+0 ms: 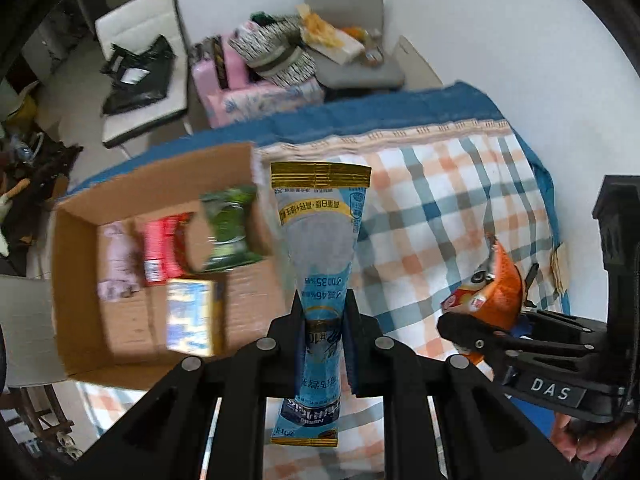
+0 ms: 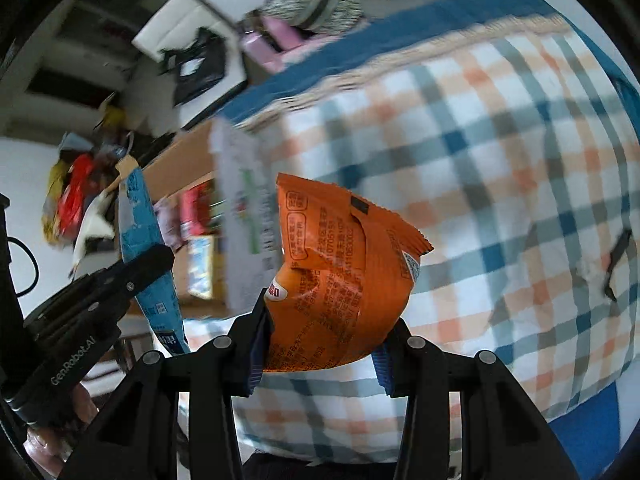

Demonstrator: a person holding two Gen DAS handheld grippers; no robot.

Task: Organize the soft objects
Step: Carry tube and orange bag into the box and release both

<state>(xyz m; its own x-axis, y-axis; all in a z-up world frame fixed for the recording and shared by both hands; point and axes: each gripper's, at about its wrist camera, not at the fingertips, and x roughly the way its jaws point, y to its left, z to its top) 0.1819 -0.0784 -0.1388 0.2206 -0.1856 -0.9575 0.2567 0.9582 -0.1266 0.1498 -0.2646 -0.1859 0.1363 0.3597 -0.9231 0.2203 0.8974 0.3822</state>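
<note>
At lower centre, the left gripper (image 1: 323,320) pinches a blue Nestlé sachet (image 1: 320,240) upright. The right gripper (image 2: 320,332) clamps an orange snack packet (image 2: 340,280) over open plaid cloth (image 2: 500,160). The cardboard box (image 1: 76,280) sits mid-left, its rim beside the sachet.

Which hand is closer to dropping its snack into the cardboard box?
Probably the left. The left gripper holds the blue packet right beside the open cardboard box. The right gripper holds the orange bag over the checked cloth, farther from the box.
</note>
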